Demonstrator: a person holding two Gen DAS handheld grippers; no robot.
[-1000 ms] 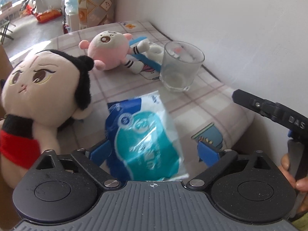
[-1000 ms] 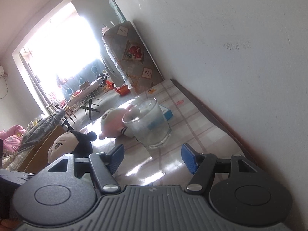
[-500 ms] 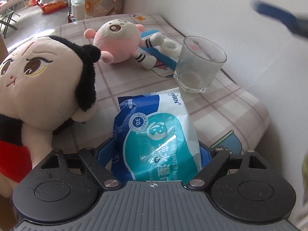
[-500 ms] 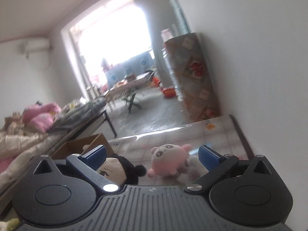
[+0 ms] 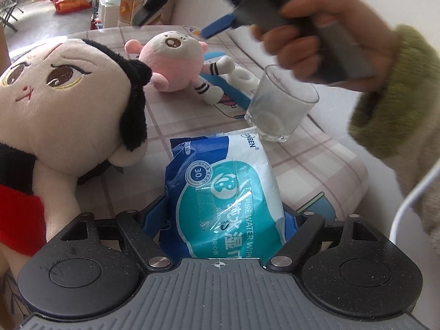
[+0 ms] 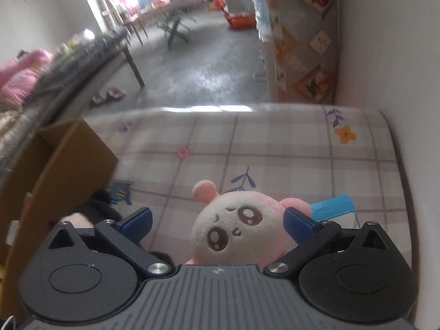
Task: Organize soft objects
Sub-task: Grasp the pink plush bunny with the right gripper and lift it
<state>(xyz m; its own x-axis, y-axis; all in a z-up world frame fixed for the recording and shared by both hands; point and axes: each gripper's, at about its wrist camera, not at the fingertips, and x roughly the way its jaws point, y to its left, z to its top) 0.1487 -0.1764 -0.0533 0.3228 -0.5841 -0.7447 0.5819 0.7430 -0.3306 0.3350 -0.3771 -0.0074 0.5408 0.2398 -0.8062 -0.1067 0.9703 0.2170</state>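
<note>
your left tool (image 5: 222,217) sits low and level, its blue fingers (image 5: 154,217) closed in against both sides of what it holds. your right hand (image 5: 324,33), green cuff at the wrist, grips the handle of the right tool (image 6: 217,220) above and ahead of the left one. the right tool's fingers (image 6: 137,220) are spread wide, pointing forward and down.

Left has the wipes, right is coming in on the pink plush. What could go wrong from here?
1. The right hand-held gripper is open and off-centre on the pink plush: one finger looks against its side, the other well clear, so closing may push it aside.
2. The glass stands right under the right hand; a dip could tip it.
3. The left hand-held gripper pinches only the wet wipes pack's near end; it may sag.
</note>
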